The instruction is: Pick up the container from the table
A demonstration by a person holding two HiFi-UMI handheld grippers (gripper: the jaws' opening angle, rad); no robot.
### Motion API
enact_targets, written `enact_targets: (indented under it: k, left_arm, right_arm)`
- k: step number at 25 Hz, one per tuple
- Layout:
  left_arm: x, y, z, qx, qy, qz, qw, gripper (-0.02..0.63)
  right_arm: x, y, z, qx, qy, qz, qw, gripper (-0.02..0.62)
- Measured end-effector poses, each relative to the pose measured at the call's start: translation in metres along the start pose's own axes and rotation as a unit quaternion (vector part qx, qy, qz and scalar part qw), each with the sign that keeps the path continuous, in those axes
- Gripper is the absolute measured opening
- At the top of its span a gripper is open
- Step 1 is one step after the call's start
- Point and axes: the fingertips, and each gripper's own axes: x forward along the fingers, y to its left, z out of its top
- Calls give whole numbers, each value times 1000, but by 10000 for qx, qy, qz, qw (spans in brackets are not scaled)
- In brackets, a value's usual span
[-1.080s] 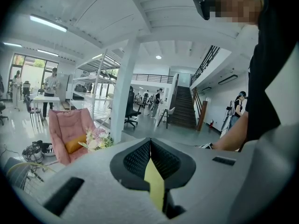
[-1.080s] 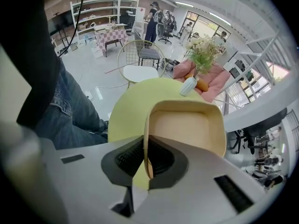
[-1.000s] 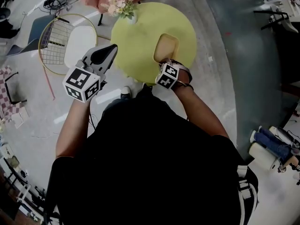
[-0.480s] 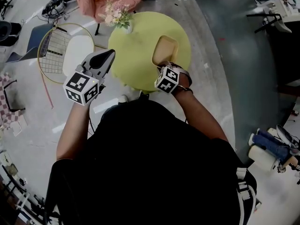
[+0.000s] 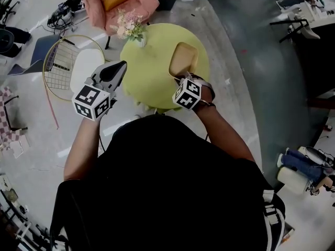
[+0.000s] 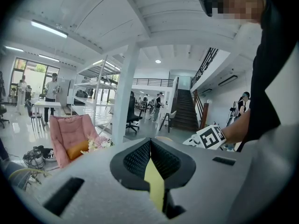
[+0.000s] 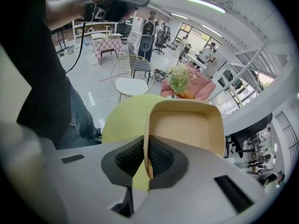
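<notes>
Left side: a gold wire-frame chair with a white seat pad [image 5: 86, 61] stands on the floor beside the round yellow-green table [image 5: 152, 77], not involved. The left gripper [image 6: 150, 153] hangs off the table's left edge with its jaws together and nothing between them; it plays no part in the lift and is best kept where it is, well apart from the load. At the table's far left rim stands 1 small vase of pink and white flowers [image 5: 131, 27], the only obstacle on the top. Centre-right: the shallow beige rectangular container with rounded corners [image 5: 184, 58] sits over the right part of the table, open side showing and nothing seen inside. The right gripper [image 7: 146, 157], pointing steeply down, is clamped on the container's near wall, 1 pad inside and 1 outside, the thin rim running up between them. Judgement: the step in hand is the lift, and the hold is on 1 wall only, so the far end will tend to sag and swing. The clamp should stay fully pressed, the rise should be straight up and unhurried, and the wrist should not roll. Whether the base is fully clear of the table top these views do not settle.
</notes>
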Motion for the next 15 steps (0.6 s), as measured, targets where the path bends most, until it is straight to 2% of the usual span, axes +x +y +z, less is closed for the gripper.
enact_targets:
  k: [4, 15]
  left_arm:
    - [-1, -1, -3, -18, 10, -33, 10000, 17]
    - [1, -6, -3, 18, 2, -100, 9999, 17]
  right_arm:
    - [-21, -11, 12, -13, -108, -128, 9999, 18]
    - [-44, -10, 21, -8, -198, -94, 9998, 18]
